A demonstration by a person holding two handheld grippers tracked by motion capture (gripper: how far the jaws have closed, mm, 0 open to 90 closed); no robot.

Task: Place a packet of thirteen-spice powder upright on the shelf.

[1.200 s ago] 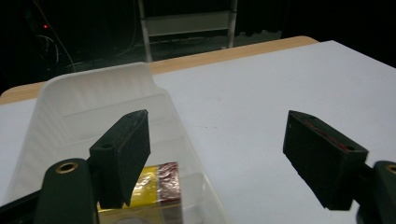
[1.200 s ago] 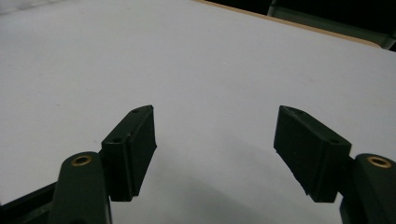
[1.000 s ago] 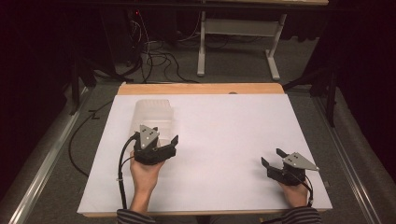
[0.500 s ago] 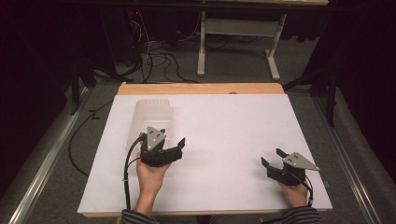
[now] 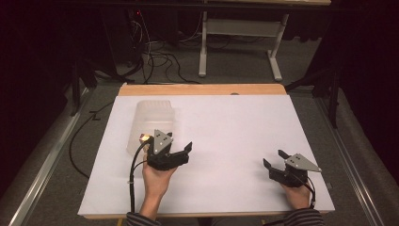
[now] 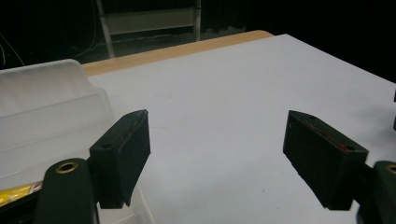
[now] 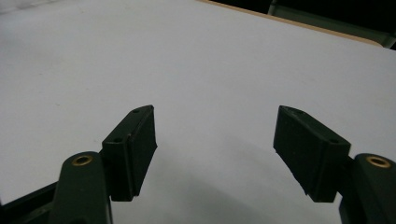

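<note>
A translucent plastic container (image 5: 150, 117) lies at the left of the white table top (image 5: 235, 127). My left gripper (image 5: 173, 147) hovers just beside its near right corner, jaws open with nothing between them. In the left gripper view the container (image 6: 46, 107) sits to the left, and the open left gripper (image 6: 217, 158) has bare white surface between its jaws; its left jaw overlaps the container's edge. A yellow scrap (image 6: 14, 193) shows at the container's near side. My right gripper (image 5: 274, 158) rests open near the front right, and in its own view the right gripper (image 7: 215, 154) frames empty table.
The wooden table edge (image 5: 202, 89) runs along the far side. Beyond it, on the floor, are a grey metal stand (image 5: 240, 42) and loose cables (image 5: 160, 56). A metal rail (image 5: 42, 160) borders the table's left side, and another rail (image 5: 357, 174) its right.
My left gripper has shifted a little to the right and toward the person, away from the container. The right gripper has stayed where it was.
</note>
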